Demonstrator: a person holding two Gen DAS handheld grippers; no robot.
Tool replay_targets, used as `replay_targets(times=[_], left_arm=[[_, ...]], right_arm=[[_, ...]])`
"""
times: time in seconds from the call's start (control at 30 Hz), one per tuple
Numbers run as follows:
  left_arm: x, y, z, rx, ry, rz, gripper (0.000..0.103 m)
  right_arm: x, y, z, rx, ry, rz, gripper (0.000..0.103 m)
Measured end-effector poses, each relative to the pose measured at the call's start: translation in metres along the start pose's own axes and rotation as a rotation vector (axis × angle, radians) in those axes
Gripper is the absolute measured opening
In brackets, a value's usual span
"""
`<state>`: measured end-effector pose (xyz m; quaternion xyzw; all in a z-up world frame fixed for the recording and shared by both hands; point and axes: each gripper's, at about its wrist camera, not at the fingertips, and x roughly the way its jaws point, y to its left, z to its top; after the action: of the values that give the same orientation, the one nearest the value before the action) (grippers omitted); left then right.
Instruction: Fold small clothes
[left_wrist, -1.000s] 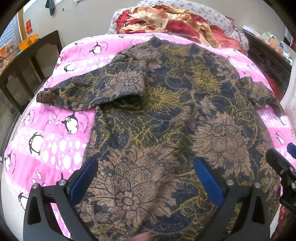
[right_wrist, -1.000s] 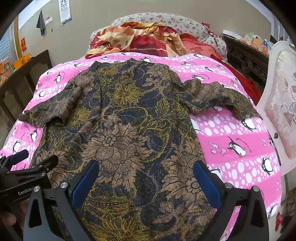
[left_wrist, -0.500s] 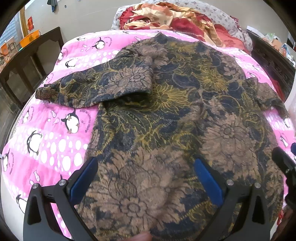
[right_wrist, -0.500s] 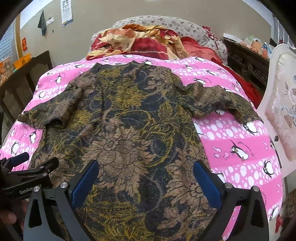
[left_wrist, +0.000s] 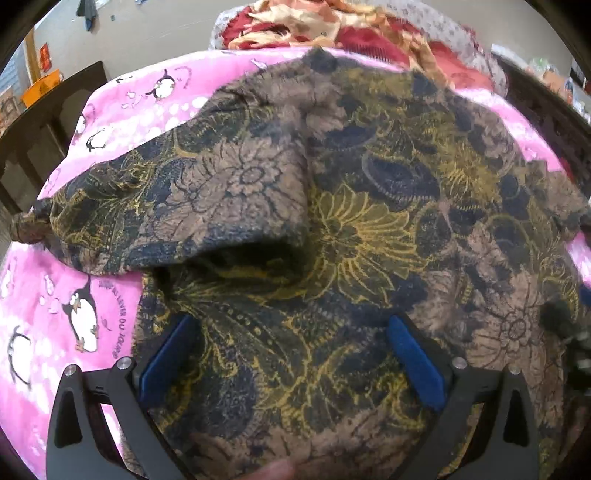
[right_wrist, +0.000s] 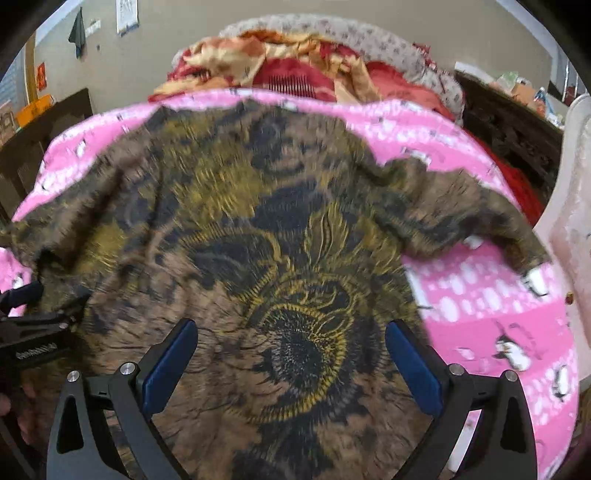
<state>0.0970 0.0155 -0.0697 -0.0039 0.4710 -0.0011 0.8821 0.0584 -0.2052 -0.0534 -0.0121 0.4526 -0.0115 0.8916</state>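
Note:
A dark floral shirt (left_wrist: 351, 229) in brown, navy and gold lies spread flat on a pink penguin bedspread (left_wrist: 48, 306). Its left sleeve (left_wrist: 177, 206) is folded across toward the chest. My left gripper (left_wrist: 291, 354) is open and empty, low over the shirt's left lower body. My right gripper (right_wrist: 291, 354) is open and empty, low over the shirt (right_wrist: 258, 240) at its right lower body; this view is motion-blurred. The right sleeve (right_wrist: 472, 221) lies out on the bedspread (right_wrist: 498, 314). The left gripper's body (right_wrist: 33, 332) shows at the right wrist view's left edge.
A heap of red and orange bedding (right_wrist: 295, 62) lies at the head of the bed. Dark wooden furniture (left_wrist: 44, 122) stands to the left. A dark cabinet (right_wrist: 517, 129) and a white padded chair (right_wrist: 572, 221) stand to the right.
Both grippers have moved forward and lower over the shirt, from its hem toward its middle. Both stay open. The shirt has not moved.

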Motion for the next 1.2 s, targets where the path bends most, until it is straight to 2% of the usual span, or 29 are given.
replay_targets(times=[0.1,0.3,0.43,0.57,0.73,0.9,1.07,1.2], left_arm=[[-0.002,0.003,-0.005,-0.013,-0.03,-0.012,0.103],[-0.001,0.006,-0.006,-0.012,-0.032,-0.004,0.103],[0.002,0.011,-0.004,-0.024,-0.028,-0.025,0.103],[-0.001,0.006,-0.008,-0.022,-0.035,-0.024,0.103],[-0.002,0.006,-0.01,-0.02,-0.039,-0.019,0.103],[-0.002,0.005,-0.01,-0.02,-0.041,-0.019,0.103],[-0.003,0.003,-0.012,-0.021,-0.04,-0.019,0.103],[-0.005,0.005,-0.011,-0.028,-0.044,-0.025,0.103]], right_arm=[[0.006,0.0,-0.004,0.003,0.001,-0.004,0.103],[0.009,0.0,-0.008,-0.004,-0.005,-0.009,0.103],[0.009,0.0,-0.008,-0.004,-0.012,-0.013,0.103],[-0.003,0.003,-0.009,-0.009,-0.08,-0.036,0.103],[-0.031,0.023,-0.009,-0.088,-0.181,-0.073,0.103],[-0.038,0.035,0.005,-0.085,-0.125,-0.067,0.103],[-0.005,0.044,-0.01,-0.128,-0.062,-0.035,0.103],[0.0,0.025,-0.013,-0.03,-0.051,0.048,0.103]])
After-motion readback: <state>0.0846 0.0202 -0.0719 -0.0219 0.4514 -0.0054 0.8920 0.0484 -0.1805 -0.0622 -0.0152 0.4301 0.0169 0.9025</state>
